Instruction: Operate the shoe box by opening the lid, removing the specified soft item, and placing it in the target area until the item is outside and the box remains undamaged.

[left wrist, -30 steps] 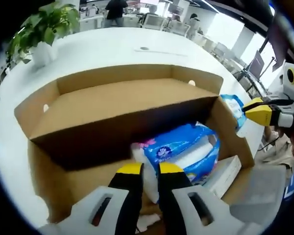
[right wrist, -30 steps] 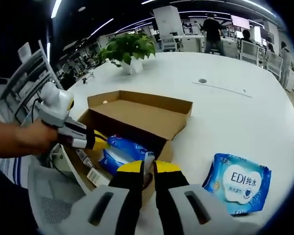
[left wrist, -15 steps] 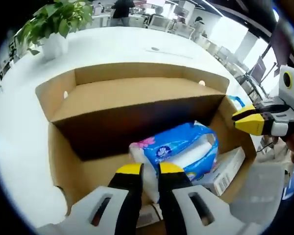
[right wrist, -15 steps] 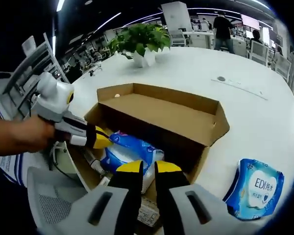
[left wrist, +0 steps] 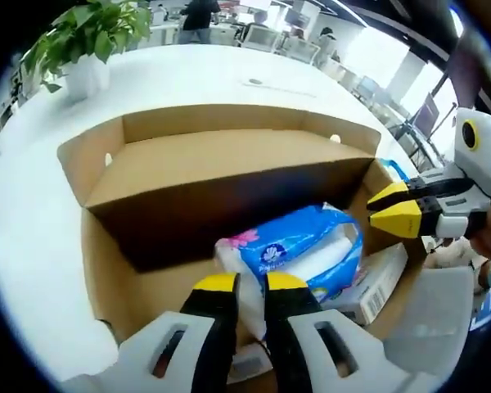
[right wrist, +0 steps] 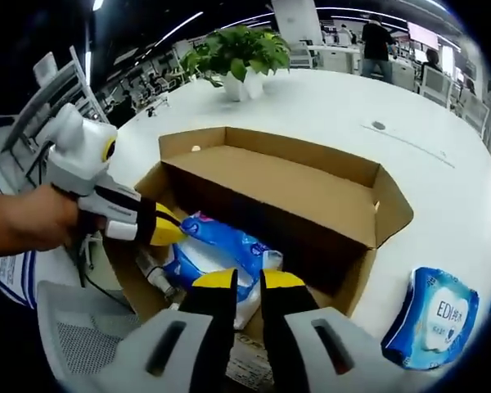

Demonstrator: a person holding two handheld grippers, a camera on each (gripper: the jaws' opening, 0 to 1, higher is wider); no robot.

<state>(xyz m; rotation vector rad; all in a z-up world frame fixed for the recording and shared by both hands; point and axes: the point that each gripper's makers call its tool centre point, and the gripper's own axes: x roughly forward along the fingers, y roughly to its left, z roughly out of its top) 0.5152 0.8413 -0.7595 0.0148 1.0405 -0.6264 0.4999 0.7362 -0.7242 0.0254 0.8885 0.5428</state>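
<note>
The blue tissue pack (left wrist: 299,254) lies low and centre in the open box (left wrist: 213,164), beside a small white carton (left wrist: 376,282). It looks light and squashy; pinch its plastic wrap. Left gripper (left wrist: 243,282) and right gripper (right wrist: 237,280) hover above, jaws nearly closed, empty.
</note>
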